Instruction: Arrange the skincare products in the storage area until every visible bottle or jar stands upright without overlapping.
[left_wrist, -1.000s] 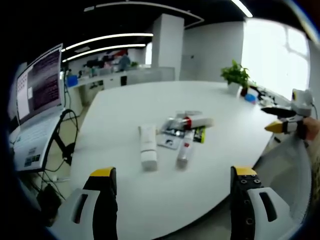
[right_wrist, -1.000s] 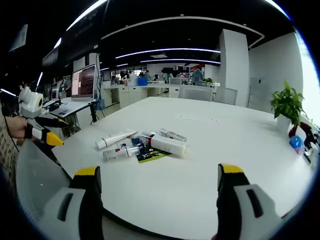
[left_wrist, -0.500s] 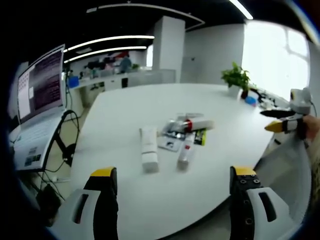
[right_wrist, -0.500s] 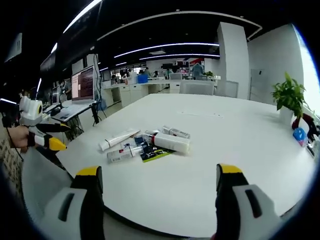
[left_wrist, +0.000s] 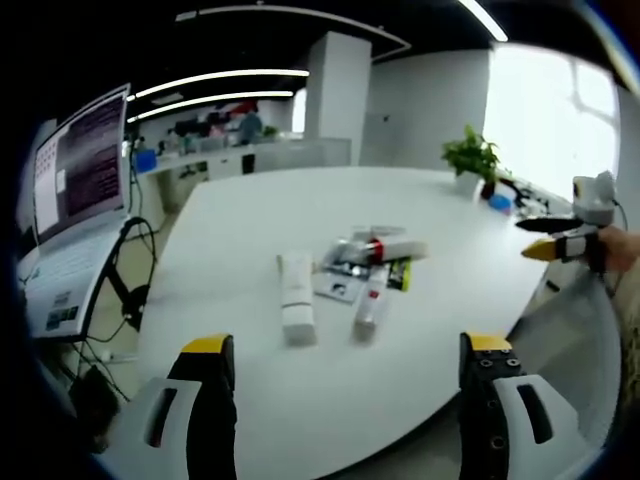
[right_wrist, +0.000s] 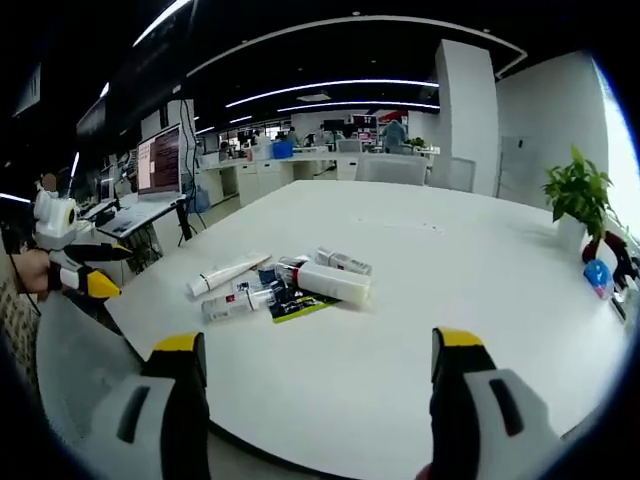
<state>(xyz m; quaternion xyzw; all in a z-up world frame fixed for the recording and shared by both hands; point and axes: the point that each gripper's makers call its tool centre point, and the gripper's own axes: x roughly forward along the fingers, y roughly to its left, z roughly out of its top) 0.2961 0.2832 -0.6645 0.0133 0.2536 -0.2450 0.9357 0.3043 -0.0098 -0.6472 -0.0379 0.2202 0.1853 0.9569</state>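
Several skincare products lie flat in a loose pile at the middle of the white table (left_wrist: 250, 210). A white tube (left_wrist: 297, 297) and a thinner red-capped tube (left_wrist: 372, 297) lie nearest me; a white bottle with a red band (left_wrist: 392, 246) lies across the pile behind them. In the right gripper view the same white bottle (right_wrist: 335, 284), a long white tube (right_wrist: 228, 274), a small tube (right_wrist: 238, 301) and a dark green sachet (right_wrist: 300, 305) overlap. My left gripper (left_wrist: 345, 400) is open, well short of the pile. My right gripper (right_wrist: 315, 400) is open too, beside the table edge (left_wrist: 560, 240).
A lit laptop on a stand (left_wrist: 75, 175) with hanging cables (left_wrist: 130, 290) is left of the table. A potted plant (right_wrist: 575, 195) and a blue item (right_wrist: 597, 272) sit at the far side. The left gripper (right_wrist: 75, 275), held by a hand, shows at the left.
Both views shifted slightly with the hands. The right gripper rose a little in the left gripper view. The products have not moved, and both grippers stay open.
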